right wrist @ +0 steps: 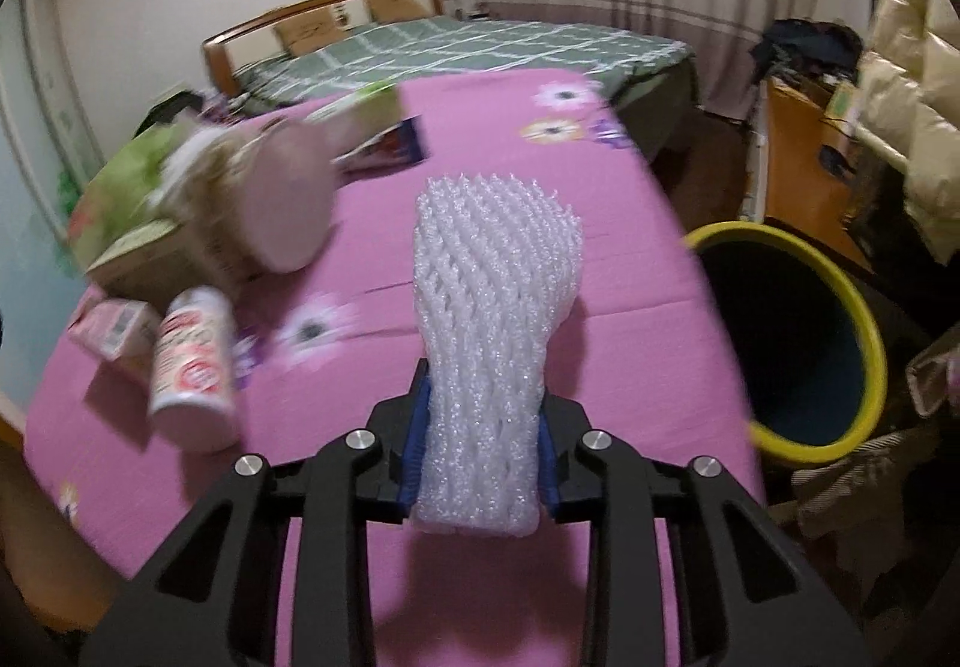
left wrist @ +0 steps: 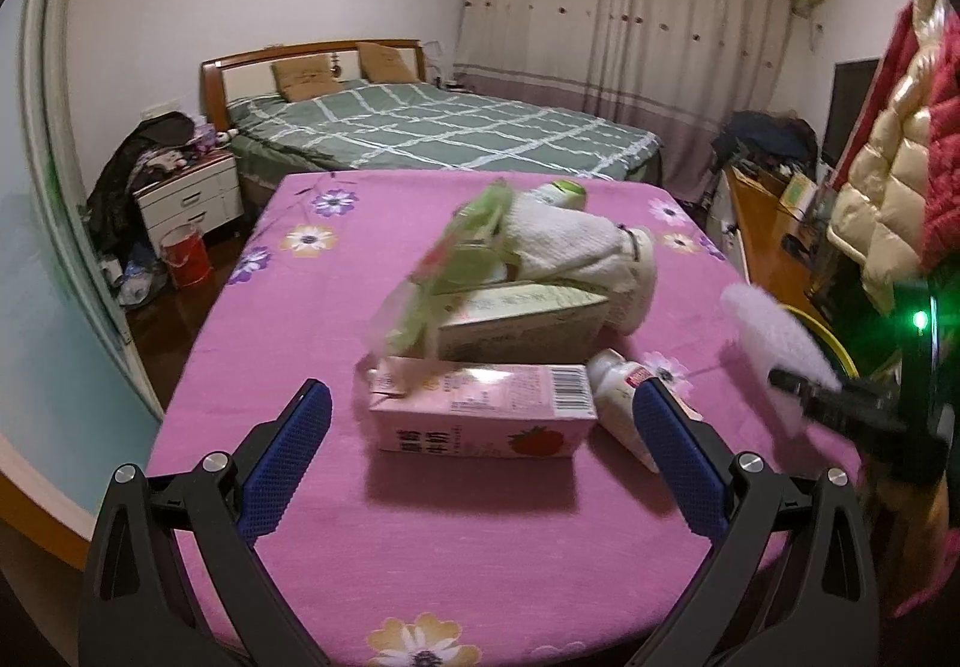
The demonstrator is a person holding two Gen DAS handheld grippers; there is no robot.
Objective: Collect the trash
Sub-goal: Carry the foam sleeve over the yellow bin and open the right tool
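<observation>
Right tool (right wrist: pixel 483 451) gripping one foam net (right wrist: pixel 495 319) (white), one bin (right wrist: pixel 864 307)

Before me stood the table (left wrist: pixel 312 517) in pink flowered cloth; on it lay a pink carton (left wrist: pixel 480 409), a white bottle (right wrist: pixel 195 361) and a heap of wrappers (left wrist: pixel 510 283).

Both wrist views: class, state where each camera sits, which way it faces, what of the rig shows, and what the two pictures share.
Left wrist view: sits on the left gripper, low over the pink tablecloth, facing the pink carton and the bed; both blue-padded fingers show, spread apart, and the right gripper enters from the right.
Right wrist view: sits on the right gripper, facing along the table, yellow-rimmed bin to its right; its fingers clamp a white foam net.
Shared: tablecloth, carton, white bottle, foam net, bed.
</observation>
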